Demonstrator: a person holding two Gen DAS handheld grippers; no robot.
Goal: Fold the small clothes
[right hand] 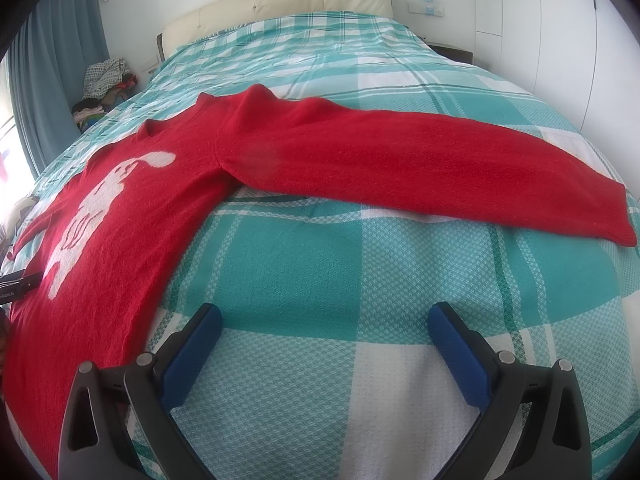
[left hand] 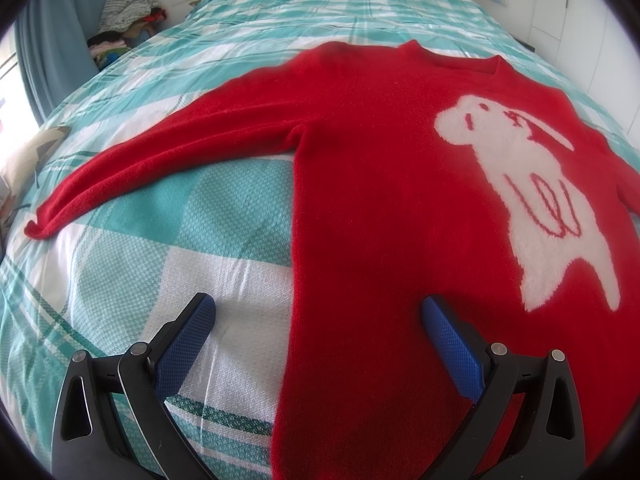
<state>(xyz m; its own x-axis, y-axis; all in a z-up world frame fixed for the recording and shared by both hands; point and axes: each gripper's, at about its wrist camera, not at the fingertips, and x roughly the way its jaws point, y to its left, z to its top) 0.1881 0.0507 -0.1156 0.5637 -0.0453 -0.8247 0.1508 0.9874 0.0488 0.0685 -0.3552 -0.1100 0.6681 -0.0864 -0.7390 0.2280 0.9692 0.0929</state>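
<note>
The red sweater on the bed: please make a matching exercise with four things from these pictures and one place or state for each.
Things:
1. red sweater
2. white animal design
3. left gripper
4. pile of clothes

Places or states:
a. beside the bed, near the curtain
b. on the sweater's chest
c. spread flat, sleeves out to both sides
d. jaws open over the sweater's side edge

Pairs: 1-c, 2-b, 3-d, 4-a

One red sweater (left hand: 380, 208), two claws, one bed (right hand: 320, 280), one clothes pile (left hand: 124, 12).
</note>
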